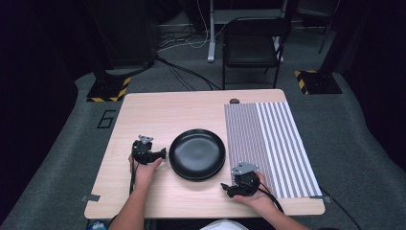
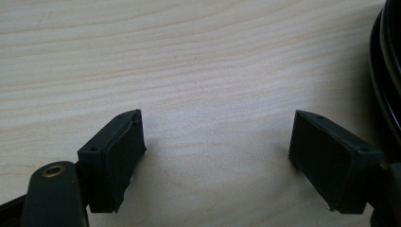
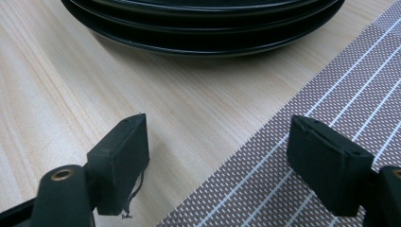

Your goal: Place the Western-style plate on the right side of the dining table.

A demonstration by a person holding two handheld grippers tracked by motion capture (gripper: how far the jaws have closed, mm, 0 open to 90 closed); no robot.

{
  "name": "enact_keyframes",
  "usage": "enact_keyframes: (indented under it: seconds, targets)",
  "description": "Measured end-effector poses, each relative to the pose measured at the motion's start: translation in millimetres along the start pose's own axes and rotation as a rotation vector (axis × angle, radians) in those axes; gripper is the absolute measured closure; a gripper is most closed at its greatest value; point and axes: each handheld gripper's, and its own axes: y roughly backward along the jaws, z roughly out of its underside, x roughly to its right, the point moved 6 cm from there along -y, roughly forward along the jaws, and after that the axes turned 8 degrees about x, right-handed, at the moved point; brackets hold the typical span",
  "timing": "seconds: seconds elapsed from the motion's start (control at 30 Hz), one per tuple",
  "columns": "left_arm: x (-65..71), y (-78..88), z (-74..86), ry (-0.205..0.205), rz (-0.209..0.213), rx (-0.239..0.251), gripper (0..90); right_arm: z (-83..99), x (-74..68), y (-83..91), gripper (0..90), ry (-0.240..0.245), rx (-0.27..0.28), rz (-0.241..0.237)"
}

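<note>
A stack of black plates [image 1: 197, 154] sits in the middle of the light wooden table [image 1: 158, 115]. A brown-and-white striped placemat [image 1: 270, 141] covers the table's right part. My left gripper [image 1: 162, 154] rests just left of the stack, pointing at its rim, open over bare wood [image 2: 215, 142]; the plates' edge [image 2: 390, 71] shows at the right of that view. My right gripper [image 1: 226, 188] lies near the front edge, below the stack, open [image 3: 217, 142], straddling the placemat's edge [image 3: 340, 99], with the plates [image 3: 203, 23] ahead of it.
A small dark object [image 1: 234, 101] lies at the table's far edge. Behind the table stand a black folding chair [image 1: 253, 43] and two yellow-and-black striped bases [image 1: 109, 89], with cables on the grey floor.
</note>
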Motion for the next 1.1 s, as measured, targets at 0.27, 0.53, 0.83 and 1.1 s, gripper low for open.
enact_keyframes:
  seconds: [0.27, 0.53, 0.83, 1.1]
  targets:
    - [-0.7, 0.3, -0.2, 0.003, -0.003, 0.007, 20.9, -0.1, 0.0, 0.1, 21.6, 0.003, 0.002, 0.002]
    - [-0.8, 1.1, -0.3, 0.001, -0.004, 0.007, 24.3, -0.1, -0.2, 0.7, 24.8, -0.005, 0.006, 0.009]
    - [-1.4, 2.2, -0.9, 0.002, -0.006, 0.012, 31.9, -0.2, 0.3, 1.3, 28.9, -0.016, 0.01, 0.024]
    - [1.8, 4.3, -1.6, -0.004, 0.006, -0.002, 39.5, -0.4, 1.4, 2.0, 33.0, -0.031, 0.018, 0.04]
